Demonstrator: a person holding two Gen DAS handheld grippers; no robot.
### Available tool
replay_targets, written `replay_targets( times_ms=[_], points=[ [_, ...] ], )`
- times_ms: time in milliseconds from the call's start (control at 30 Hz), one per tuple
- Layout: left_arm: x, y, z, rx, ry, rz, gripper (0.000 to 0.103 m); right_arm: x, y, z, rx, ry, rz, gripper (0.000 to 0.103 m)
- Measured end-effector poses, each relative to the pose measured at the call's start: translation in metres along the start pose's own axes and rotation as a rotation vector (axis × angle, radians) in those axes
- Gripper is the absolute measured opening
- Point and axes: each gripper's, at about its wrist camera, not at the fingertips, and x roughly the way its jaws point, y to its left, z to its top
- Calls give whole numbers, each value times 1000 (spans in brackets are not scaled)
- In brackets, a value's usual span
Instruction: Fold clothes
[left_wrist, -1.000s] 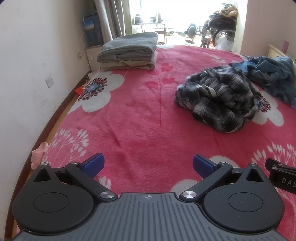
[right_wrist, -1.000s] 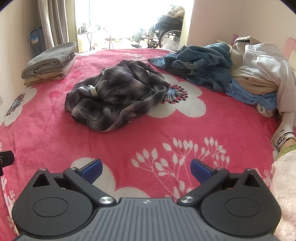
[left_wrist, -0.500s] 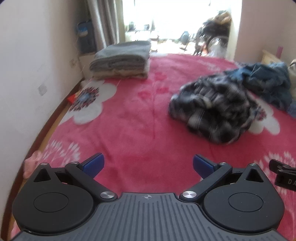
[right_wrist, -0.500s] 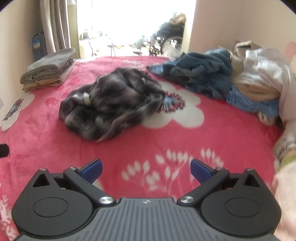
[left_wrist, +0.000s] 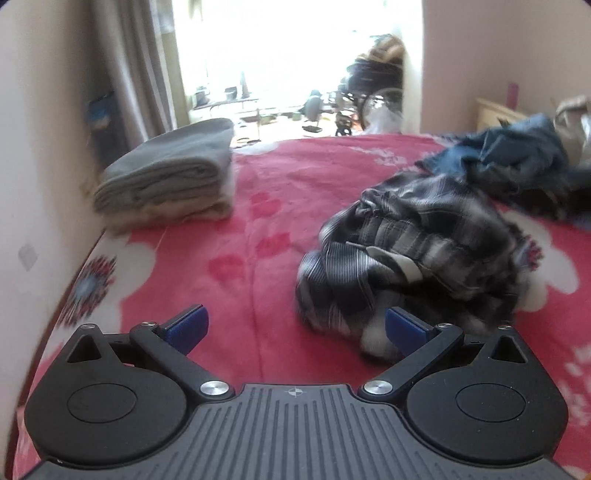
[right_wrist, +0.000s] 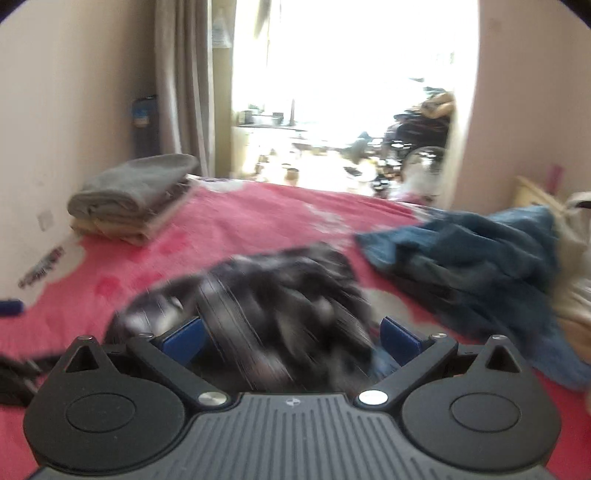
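Gaping wide, the jaws of the right gripper (right_wrist: 290, 338) straddle the near edge of the crumpled plaid shirt (right_wrist: 266, 314), grasping nothing; the left gripper (left_wrist: 293, 326) is equally spread, its right finger just beside the same heap (left_wrist: 413, 258), over the red bed blanket (left_wrist: 221, 288). The shirt looks light, soft and limp, so it should sag and bunch when lifted; a collar or shoulder seam would give the surest hold, though blur hides which edge is which. Farther off lie a blue garment (right_wrist: 472, 266) and a folded grey stack (left_wrist: 170, 173).
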Motion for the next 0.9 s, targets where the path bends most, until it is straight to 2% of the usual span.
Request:
replay_targets(
  times_ms=[100, 167, 200, 233, 267, 300, 333, 367, 400, 433, 533, 667, 767, 867, 900],
  points=[
    [28, -6, 5, 21, 21, -51, 101, 46, 6, 14, 58, 84, 62, 103],
    [49, -11, 7, 39, 75, -98, 97, 74, 8, 14, 90, 173, 69, 102],
    [53, -12, 7, 41, 85, -106, 92, 88, 9, 14, 106, 218, 72, 95],
    [52, -13, 6, 39, 85, -107, 84, 95, 9, 13, 118, 249, 56, 78],
    [52, -14, 5, 37, 86, -108, 80, 99, 7, 11, 128, 273, 30, 73],
    [51, -15, 4, 35, 86, -109, 71, 98, 3, 10, 149, 275, 30, 66],
    [51, -15, 3, 33, 87, -110, 62, 94, -2, 8, 176, 267, 41, 54],
    [50, -16, 2, 31, 87, -111, 58, 88, -6, 7, 188, 260, 53, 46],
    [50, -17, 1, 29, 87, -111, 52, 80, -10, 6, 193, 253, 65, 33],
    [49, -18, 0, 26, 88, -112, 43, 72, -12, 6, 187, 240, 67, 24],
    [48, -20, -3, 20, 89, -115, 22, 44, -18, 10, 172, 189, 57, 4],
    [35, -16, -2, 0, 66, -123, 12, -6, -36, 15, 275, 112, 110, 1],
    [16, -14, -3, 16, 36, -134, 10, -48, -48, 12, 342, 54, 152, 1],
    [8, -17, -3, 73, 41, -142, 8, -70, -43, 5, 275, 47, 152, 2],
    [7, -18, -4, 93, 42, -139, 9, -69, -35, 1, 230, 54, 147, 7]
  ],
)
